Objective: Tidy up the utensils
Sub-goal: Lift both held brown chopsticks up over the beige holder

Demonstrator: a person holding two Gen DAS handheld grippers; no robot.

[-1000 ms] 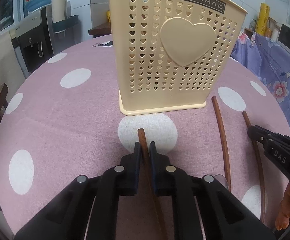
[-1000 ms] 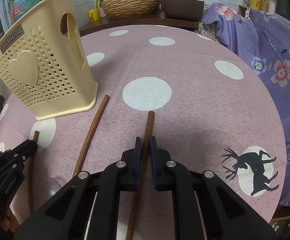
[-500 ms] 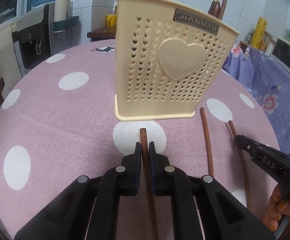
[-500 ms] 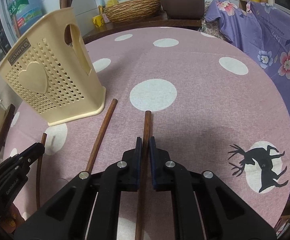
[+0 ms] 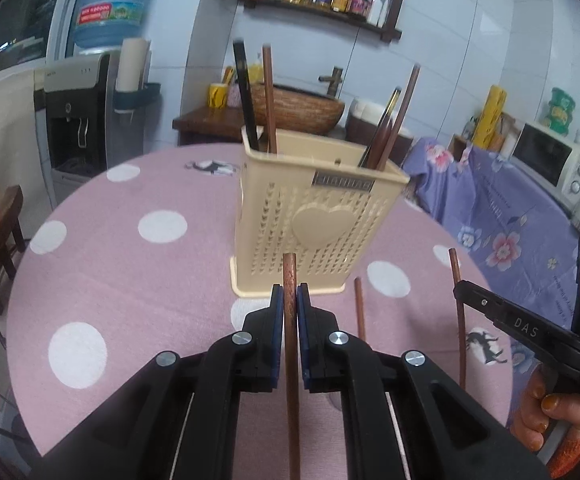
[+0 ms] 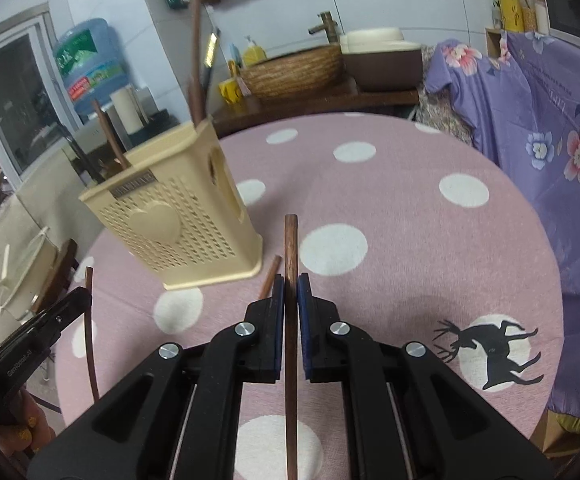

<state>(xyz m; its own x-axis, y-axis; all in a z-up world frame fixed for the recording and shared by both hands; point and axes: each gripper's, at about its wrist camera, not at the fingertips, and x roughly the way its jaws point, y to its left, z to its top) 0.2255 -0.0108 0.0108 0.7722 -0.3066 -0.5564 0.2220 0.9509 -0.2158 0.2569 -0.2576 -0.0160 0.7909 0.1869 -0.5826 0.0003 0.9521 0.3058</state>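
Observation:
My left gripper (image 5: 290, 294) is shut on a brown wooden utensil handle (image 5: 290, 280) and holds it raised off the table. My right gripper (image 6: 290, 284) is shut on a second brown handle (image 6: 290, 240), also raised; it also shows at the right of the left wrist view (image 5: 456, 280). A third brown handle (image 5: 358, 304) lies on the table between them. The cream utensil basket (image 5: 314, 224) with a heart on its front stands upright ahead of both grippers and holds several utensils (image 5: 267, 96). It also shows in the right wrist view (image 6: 177, 224).
The round table has a pink cloth with white dots (image 5: 129, 272) and a black deer print (image 6: 494, 352). A purple floral cloth (image 6: 550, 136) hangs to the right. A water dispenser (image 5: 85, 120) and a side table with a woven bowl (image 5: 298, 104) stand behind.
Both grippers have lifted and tilted up with their handles, away from the table. The basket now looks farther off, with its top rim and the utensils inside in view.

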